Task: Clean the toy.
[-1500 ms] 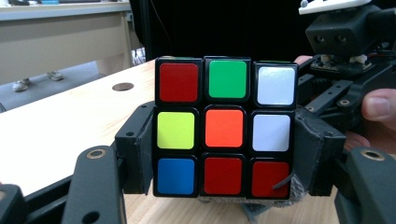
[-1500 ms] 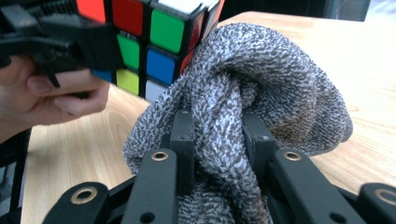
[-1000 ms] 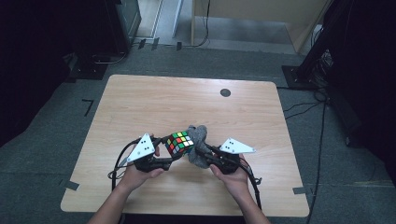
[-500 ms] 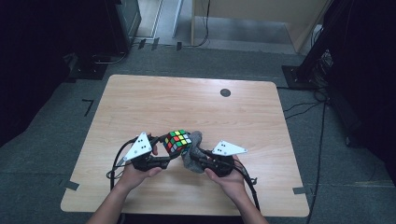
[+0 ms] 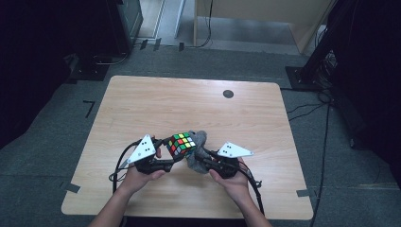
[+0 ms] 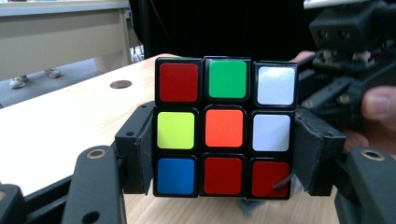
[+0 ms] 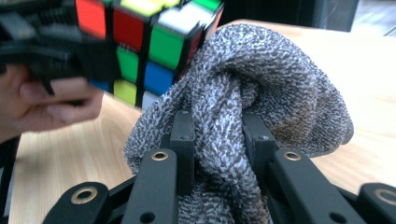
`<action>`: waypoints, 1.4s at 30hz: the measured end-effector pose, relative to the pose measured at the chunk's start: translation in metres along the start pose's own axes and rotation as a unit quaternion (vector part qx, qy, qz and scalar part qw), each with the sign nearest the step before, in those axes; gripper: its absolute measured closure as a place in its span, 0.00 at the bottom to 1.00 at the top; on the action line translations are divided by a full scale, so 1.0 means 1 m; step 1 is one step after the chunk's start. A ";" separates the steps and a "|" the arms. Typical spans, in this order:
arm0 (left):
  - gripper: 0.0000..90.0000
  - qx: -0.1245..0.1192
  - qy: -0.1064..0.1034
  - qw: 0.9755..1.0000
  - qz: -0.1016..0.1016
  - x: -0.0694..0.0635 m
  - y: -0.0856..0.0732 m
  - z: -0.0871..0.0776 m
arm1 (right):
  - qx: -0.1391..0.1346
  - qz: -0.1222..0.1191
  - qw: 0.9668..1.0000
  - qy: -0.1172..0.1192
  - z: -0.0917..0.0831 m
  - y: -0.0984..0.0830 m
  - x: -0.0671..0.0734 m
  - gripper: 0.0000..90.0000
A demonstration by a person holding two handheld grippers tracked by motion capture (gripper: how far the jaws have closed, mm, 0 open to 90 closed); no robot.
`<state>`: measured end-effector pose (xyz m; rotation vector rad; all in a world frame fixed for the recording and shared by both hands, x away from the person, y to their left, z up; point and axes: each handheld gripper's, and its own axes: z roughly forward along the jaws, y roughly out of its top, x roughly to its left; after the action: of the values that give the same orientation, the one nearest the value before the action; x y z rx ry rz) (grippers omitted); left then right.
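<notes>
A colourful puzzle cube point(image 5: 181, 144) point(image 6: 225, 127) is held just above the wooden table point(image 5: 189, 104), near its front edge. My left gripper point(image 5: 166, 156) point(image 6: 224, 154) is shut on it, one pad on each side of the cube. My right gripper point(image 5: 202, 160) point(image 7: 219, 140) is shut on a bunched grey cloth point(image 5: 198, 150) point(image 7: 261, 88). The cloth presses against the cube's right side point(image 7: 154, 42). A hand holds each gripper from the table's front.
A small dark round hole point(image 5: 228, 93) point(image 6: 120, 84) sits in the table's far right part. Black cables point(image 5: 120, 163) trail from both grippers over the front edge. Dark stands and cables lie on the floor around the table.
The right gripper with the cloth has shifted slightly left and down along the cube's side. The left gripper and cube have stayed in place.
</notes>
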<state>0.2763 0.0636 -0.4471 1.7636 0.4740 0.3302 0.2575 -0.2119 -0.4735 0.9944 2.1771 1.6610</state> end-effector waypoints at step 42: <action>0.38 0.000 0.000 1.000 -0.013 0.001 -0.002 -0.001 | -0.034 -0.015 0.999 -0.008 -0.013 0.011 -0.003 0.80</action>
<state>0.2764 0.0659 -0.4490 1.7568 0.4960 0.3114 0.2562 -0.2220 -0.4601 0.9483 2.1017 1.6956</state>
